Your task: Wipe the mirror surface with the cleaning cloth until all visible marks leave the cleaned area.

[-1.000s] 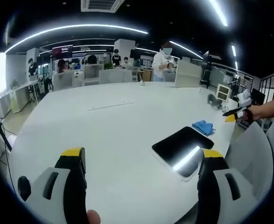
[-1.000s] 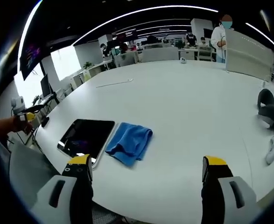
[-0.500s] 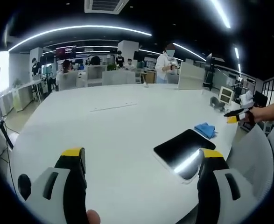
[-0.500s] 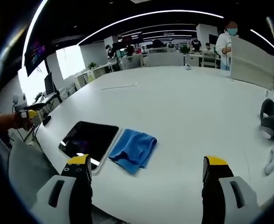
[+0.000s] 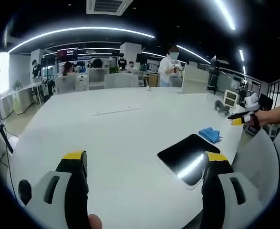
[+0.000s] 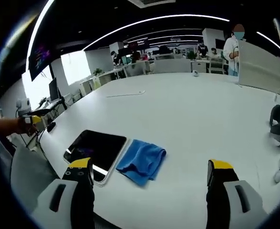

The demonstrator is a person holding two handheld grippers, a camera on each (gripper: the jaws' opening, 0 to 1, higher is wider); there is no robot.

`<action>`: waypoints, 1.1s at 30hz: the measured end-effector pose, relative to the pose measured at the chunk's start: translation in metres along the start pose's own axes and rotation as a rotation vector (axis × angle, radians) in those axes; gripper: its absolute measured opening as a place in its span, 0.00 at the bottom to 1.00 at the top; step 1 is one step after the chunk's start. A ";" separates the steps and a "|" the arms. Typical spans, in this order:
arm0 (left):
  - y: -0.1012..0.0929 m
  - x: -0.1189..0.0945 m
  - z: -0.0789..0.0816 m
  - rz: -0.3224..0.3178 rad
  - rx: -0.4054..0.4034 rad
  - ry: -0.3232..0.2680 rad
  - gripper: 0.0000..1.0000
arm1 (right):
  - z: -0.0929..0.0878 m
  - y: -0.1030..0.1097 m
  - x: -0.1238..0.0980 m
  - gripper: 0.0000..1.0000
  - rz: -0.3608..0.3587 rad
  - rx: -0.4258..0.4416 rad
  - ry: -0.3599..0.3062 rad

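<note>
We find the mirror (image 6: 96, 148) lying flat on the white table (image 6: 192, 109), near the table's edge, with the blue cleaning cloth (image 6: 143, 161) crumpled just beside it and touching or nearly touching its long side. Seen from the right gripper (image 6: 149, 172), the cloth sits ahead and between the jaws, slightly toward the inner jaw, and the mirror lies just beyond that jaw's yellow tip. The jaws stand wide apart with nothing between them. We judge the gripper is held this way to come down on the cloth, which is the first thing needed before any wiping.

The left gripper (image 5: 142, 164) is likewise spread and carries nothing. From it, the mirror (image 5: 188, 153) lies ahead at its outer jaw, and the cloth (image 5: 209, 134) lies beyond the mirror's far end. We judge this hand is placed to steady the mirror while the other wipes; no wiping has begun.

The right gripper view gives the cloth's folds and its closeness to the mirror's rim, plus a dark object (image 6: 278, 125) far off toward its outer jaw. The left gripper view gives instead the bright ceiling-light streak reflected in the glass and the other gripper's yellow tip held out past the table edge. Marks on the glass are too small to tell in either.
</note>
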State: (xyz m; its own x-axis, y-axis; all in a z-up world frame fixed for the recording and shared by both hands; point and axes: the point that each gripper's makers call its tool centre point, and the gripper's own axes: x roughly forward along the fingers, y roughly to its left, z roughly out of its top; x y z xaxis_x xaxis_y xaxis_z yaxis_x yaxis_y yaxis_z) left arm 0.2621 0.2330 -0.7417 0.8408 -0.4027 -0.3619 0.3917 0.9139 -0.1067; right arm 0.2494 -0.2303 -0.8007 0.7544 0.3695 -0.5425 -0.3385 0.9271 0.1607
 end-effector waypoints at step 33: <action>-0.002 -0.002 -0.014 0.058 -0.027 0.013 0.99 | -0.021 0.020 0.092 0.28 -0.041 -0.074 0.200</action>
State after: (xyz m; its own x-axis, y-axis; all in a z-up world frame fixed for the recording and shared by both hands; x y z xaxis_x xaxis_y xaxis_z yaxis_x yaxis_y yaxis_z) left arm 0.2543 0.2330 -0.7541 0.8565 -0.3487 -0.3805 0.3325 0.9367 -0.1101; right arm 0.3001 -0.1790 -0.8640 0.6444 0.3049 -0.7013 -0.3557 0.9313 0.0781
